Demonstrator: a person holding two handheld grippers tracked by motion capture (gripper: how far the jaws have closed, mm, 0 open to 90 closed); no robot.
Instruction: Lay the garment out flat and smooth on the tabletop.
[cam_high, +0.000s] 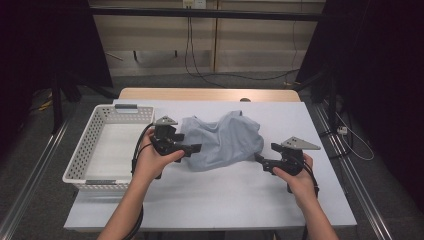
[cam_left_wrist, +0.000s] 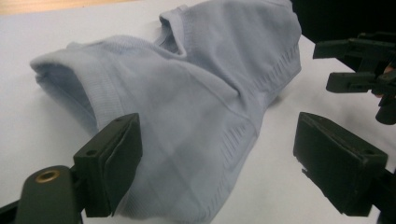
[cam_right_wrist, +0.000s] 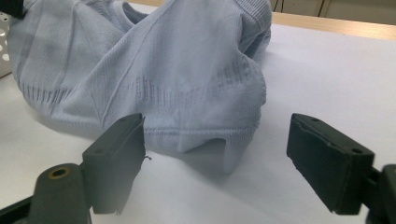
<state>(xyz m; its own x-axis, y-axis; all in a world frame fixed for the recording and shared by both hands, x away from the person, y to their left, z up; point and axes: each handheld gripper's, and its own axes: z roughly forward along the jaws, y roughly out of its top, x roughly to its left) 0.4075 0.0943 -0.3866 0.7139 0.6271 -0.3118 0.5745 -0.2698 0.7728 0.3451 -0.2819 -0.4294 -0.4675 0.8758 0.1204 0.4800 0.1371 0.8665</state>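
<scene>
Counter (cam_high: 210, 200): covered with a white sheet; a strip of bare wood shows along its far edge.
Garment (cam_high: 222, 140): a pale blue ribbed knit top, crumpled in a heap at the middle of the counter, just right of the basket, between the two grippers.
Basket (cam_high: 82, 150): a white perforated plastic basket on the left part of the counter, its inside bare.
Left gripper (cam_high: 192, 148): held in the person's left hand (cam_high: 152, 162) at the near left edge of the garment; in the left gripper view its jaws stand wide apart with the garment's edge lying between them, and nothing is clamped.
Right gripper (cam_high: 259, 159): held in the person's right hand (cam_high: 295, 177) at the near right edge of the garment; in the right gripper view its jaws are spread wide and hold nothing, the garment's ribbed hem lying just beyond them.
Floor: grey, with cables trailing past the far side of the counter.
</scene>
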